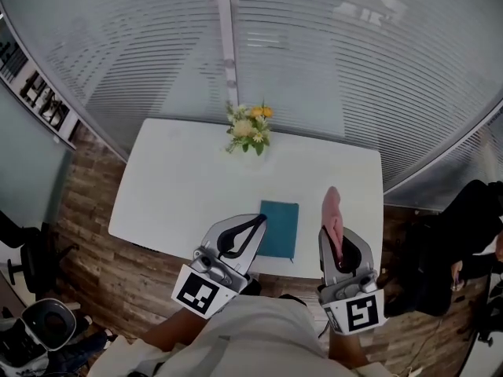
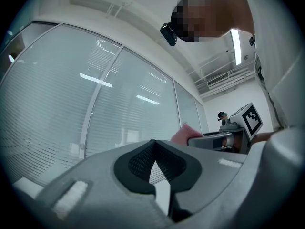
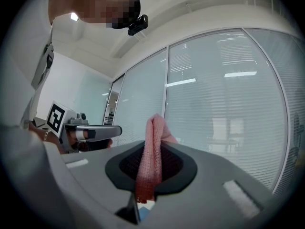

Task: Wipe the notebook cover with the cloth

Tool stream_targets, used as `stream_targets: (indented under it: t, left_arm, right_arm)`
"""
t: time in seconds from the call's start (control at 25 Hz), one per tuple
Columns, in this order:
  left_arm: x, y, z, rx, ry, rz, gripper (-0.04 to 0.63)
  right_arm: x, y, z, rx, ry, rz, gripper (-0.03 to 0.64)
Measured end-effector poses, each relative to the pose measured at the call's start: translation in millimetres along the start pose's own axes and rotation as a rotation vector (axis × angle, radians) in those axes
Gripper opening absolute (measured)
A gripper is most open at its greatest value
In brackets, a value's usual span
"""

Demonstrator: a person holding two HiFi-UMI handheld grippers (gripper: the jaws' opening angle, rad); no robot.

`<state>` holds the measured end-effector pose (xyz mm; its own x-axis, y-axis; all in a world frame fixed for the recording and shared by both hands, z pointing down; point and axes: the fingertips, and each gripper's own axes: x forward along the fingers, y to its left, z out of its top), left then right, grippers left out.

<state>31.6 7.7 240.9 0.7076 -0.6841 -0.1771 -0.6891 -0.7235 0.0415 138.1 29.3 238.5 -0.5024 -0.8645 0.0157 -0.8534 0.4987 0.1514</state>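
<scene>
A teal notebook [image 1: 280,228] lies flat near the front edge of the white table [image 1: 181,187]. My right gripper [image 1: 338,250] is held up to the right of it, shut on a pink cloth [image 1: 332,214] that stands up from between the jaws. The cloth [image 3: 151,156] fills the jaw gap in the right gripper view. My left gripper [image 1: 253,228] hovers at the notebook's left edge with its jaws shut and nothing between them. In the left gripper view the jaw tips [image 2: 153,149] meet, and the cloth [image 2: 183,135] and right gripper [image 2: 224,140] show at the right.
A small bunch of yellow and white flowers [image 1: 250,129] stands at the table's far edge. Glass walls with blinds [image 1: 314,45] run behind the table. Chairs stand on the wood floor at the left [image 1: 31,258] and right [image 1: 464,234].
</scene>
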Motion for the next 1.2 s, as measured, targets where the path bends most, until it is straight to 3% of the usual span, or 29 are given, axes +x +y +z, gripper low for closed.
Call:
stream_targets:
  t: [0.52,1.2]
  left_arm:
    - [15,44,-23,-0.037,0.03,-0.036,0.003]
    - [30,43,-63,-0.02,0.098,-0.037,0.002]
  right_arm:
    - [45,-1,-13,0.002,0.033,-0.031,0.032]
    - [53,-10,-39,0.001,0.054,-0.023,0.032]
